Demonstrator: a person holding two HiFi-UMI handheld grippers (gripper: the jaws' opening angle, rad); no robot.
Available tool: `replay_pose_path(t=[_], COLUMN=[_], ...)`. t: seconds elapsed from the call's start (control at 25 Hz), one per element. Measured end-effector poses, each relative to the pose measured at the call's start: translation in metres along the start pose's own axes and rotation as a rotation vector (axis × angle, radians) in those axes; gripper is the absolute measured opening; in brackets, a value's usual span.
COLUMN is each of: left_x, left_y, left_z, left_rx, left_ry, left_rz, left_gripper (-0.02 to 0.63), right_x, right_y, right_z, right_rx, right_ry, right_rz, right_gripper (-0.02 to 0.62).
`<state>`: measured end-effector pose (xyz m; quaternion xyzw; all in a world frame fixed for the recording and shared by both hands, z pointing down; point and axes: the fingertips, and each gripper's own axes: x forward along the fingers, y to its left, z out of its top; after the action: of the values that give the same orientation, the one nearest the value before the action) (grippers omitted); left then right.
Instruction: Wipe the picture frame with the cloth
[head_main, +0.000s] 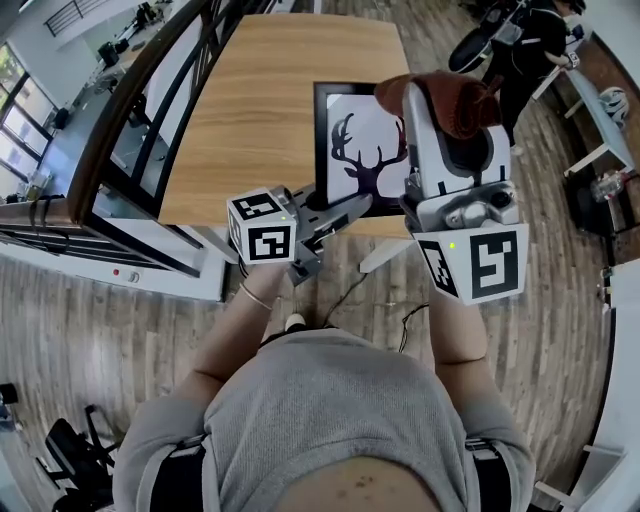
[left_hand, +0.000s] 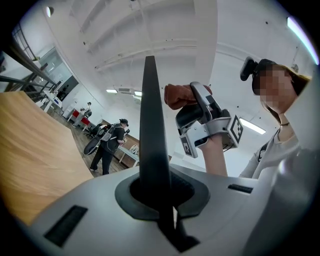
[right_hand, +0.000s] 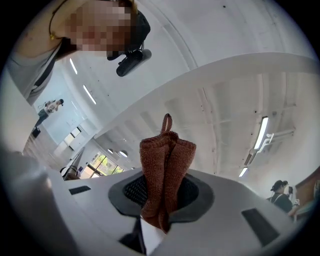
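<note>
The frame (head_main: 358, 140) lies at the worktop's (head_main: 265, 110) near edge, its near corner clamped in the left gripper (head_main: 335, 217). The right gripper (head_main: 428, 97), closed on the cloth (head_main: 468, 105), hangs above it.

- one picture frame (head_main: 358, 150), at 12 o'clock
- one cloth (head_main: 440, 100), at 1 o'clock
- two grippers: left gripper (head_main: 340, 215), right gripper (head_main: 448, 122)
- one table (head_main: 265, 110)
- one bystander (head_main: 522, 50), far off toward 1 o'clock
</note>
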<state>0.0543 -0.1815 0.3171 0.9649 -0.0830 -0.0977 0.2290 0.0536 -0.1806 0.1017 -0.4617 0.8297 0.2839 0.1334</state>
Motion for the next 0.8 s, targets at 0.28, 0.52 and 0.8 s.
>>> replay_pose_path(t=[0.28, 0.52, 0.8], left_x=[0.001, 0.002, 0.001], left_y=[-0.005, -0.005, -0.003], left_z=[-0.002, -0.004, -0.004], left_rx=[0.019, 0.053, 0.05], left_ry=[0.008, 0.017, -0.005], left_rz=[-0.034, -0.057, -0.052], left_gripper=[0.023, 0.025, 0.025], right_x=[0.022, 0.015, 0.004], right_y=[0.009, 0.021, 0.025], right_z=[-0.036, -0.058, -0.063], right_rx=[-0.118, -0.127, -0.066], right_ry=[0.094, 0.136, 0.156], right_rz=[0.01, 0.036, 0.054], right_gripper=[0.097, 0.097, 0.097])
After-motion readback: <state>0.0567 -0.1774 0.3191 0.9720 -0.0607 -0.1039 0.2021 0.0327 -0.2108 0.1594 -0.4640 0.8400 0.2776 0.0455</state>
